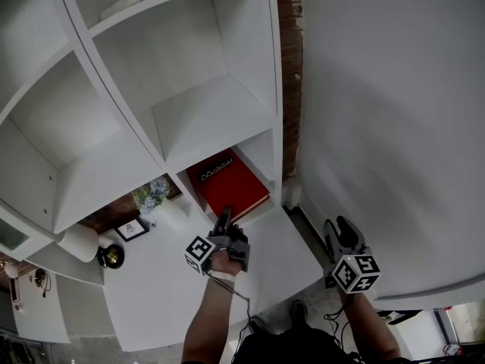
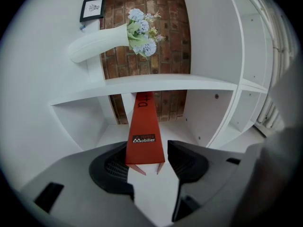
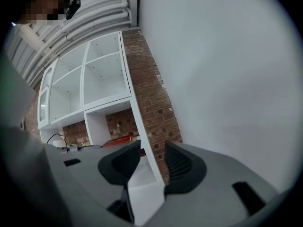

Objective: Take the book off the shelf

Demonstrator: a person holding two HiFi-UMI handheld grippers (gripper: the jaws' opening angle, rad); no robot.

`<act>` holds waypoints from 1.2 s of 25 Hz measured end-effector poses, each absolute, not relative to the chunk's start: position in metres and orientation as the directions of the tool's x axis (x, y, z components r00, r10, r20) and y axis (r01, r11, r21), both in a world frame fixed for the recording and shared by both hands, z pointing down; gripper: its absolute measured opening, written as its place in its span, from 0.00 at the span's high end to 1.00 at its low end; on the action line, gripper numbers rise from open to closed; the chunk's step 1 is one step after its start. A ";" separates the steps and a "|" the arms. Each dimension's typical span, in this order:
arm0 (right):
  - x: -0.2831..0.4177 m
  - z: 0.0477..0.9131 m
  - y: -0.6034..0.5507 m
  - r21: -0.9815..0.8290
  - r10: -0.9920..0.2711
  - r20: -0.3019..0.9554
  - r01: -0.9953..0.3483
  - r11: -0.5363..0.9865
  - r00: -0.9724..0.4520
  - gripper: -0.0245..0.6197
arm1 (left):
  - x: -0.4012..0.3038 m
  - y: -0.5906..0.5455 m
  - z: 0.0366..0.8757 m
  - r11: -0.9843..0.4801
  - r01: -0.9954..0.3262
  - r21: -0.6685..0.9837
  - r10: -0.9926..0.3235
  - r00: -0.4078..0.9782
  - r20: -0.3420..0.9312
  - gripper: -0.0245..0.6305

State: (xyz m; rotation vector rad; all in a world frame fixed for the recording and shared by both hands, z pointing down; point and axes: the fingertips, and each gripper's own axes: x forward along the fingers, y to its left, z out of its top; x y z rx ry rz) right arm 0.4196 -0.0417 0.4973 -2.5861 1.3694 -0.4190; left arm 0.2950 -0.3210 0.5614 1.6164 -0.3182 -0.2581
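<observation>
A red book (image 1: pixel 227 184) with white lettering sits in the lower right compartment of the white shelf unit (image 1: pixel 121 169). My left gripper (image 1: pixel 225 218) is at the book's near edge. In the left gripper view the book (image 2: pixel 144 131) runs edge-on between the dark pads (image 2: pixel 111 167). It lies against the left pad, and a gap shows on the right side, so the gripper (image 2: pixel 147 151) is open around it. My right gripper (image 1: pixel 339 232) hangs lower right, away from the shelf, open and empty (image 3: pixel 152 151). From there the book (image 3: pixel 116 141) shows far off.
A white vase (image 1: pixel 173 212) with pale flowers (image 1: pixel 151 192) and a small framed picture (image 1: pixel 131 230) stand on the low white top left of the book. A brick strip (image 1: pixel 288 74) runs along the shelf's right side, with a plain white wall (image 1: pixel 394 127) beyond.
</observation>
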 end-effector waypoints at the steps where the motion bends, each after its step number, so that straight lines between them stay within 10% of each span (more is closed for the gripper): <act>1: 0.421 0.498 -0.041 -0.291 -0.827 0.161 -0.775 -0.561 0.539 0.72 | 0.297 -0.321 0.561 -0.058 -0.048 0.997 -0.353 0.935 0.025 0.64; 30: 0.409 0.507 -0.049 -0.306 -0.887 0.174 -0.833 -0.462 0.428 0.76 | 0.279 -0.245 0.561 -0.048 -0.040 0.998 -0.290 0.957 0.025 0.70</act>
